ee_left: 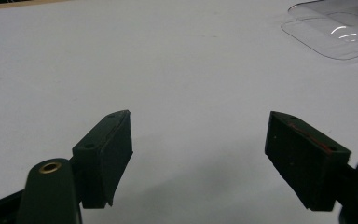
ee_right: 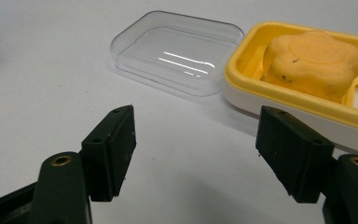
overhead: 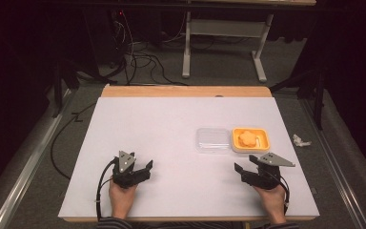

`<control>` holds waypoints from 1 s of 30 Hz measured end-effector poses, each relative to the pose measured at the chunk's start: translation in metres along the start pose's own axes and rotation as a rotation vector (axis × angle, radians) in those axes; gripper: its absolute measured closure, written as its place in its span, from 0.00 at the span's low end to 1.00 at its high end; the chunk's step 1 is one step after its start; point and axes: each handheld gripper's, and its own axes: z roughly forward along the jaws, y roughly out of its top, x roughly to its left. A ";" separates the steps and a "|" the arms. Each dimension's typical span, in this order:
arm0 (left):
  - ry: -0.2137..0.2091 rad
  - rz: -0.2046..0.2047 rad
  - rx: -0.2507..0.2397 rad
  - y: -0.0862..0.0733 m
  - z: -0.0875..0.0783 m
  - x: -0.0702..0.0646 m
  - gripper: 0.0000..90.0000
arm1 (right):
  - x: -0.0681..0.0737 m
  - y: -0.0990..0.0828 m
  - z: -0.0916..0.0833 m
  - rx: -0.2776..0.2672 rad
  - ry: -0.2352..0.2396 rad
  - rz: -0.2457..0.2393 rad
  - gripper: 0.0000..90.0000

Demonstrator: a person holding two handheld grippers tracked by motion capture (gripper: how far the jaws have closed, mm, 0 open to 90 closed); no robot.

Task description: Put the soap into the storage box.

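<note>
A yellow soap dish (overhead: pixel 263 142) (ee_right: pixel 261 91) sits right of the table's middle, holding an orange flower-shaped soap (overhead: pixel 248 138) (ee_right: pixel 314 63). Its clear plastic lid (overhead: pixel 213 140) (ee_right: pixel 177 51) (ee_left: pixel 338 32) lies flat on the table just left of the dish, touching it. My right gripper (overhead: pixel 246 163) (ee_right: pixel 198 151) rests near the front edge, just in front of the dish, open with nothing between its jaws. My left gripper (overhead: pixel 142 161) (ee_left: pixel 198 156) rests at the front left, open and empty, well away from the lid.
The white table top (overhead: pixel 162 124) has a wooden strip along its far edge (overhead: pixel 186 91). A crumpled white scrap (overhead: pixel 300 140) lies on the floor to the right. Cables (overhead: pixel 138 57) and a table frame (overhead: pixel 219 43) stand on the floor beyond.
</note>
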 end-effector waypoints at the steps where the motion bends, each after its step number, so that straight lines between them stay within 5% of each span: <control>1: 0.000 0.000 0.000 0.000 0.000 0.000 0.26 | 0.001 0.000 0.001 0.002 -0.002 0.003 0.32; 30: -0.001 0.001 0.001 0.000 0.000 0.000 0.26 | 0.011 -0.008 0.027 0.116 -0.018 -0.018 0.33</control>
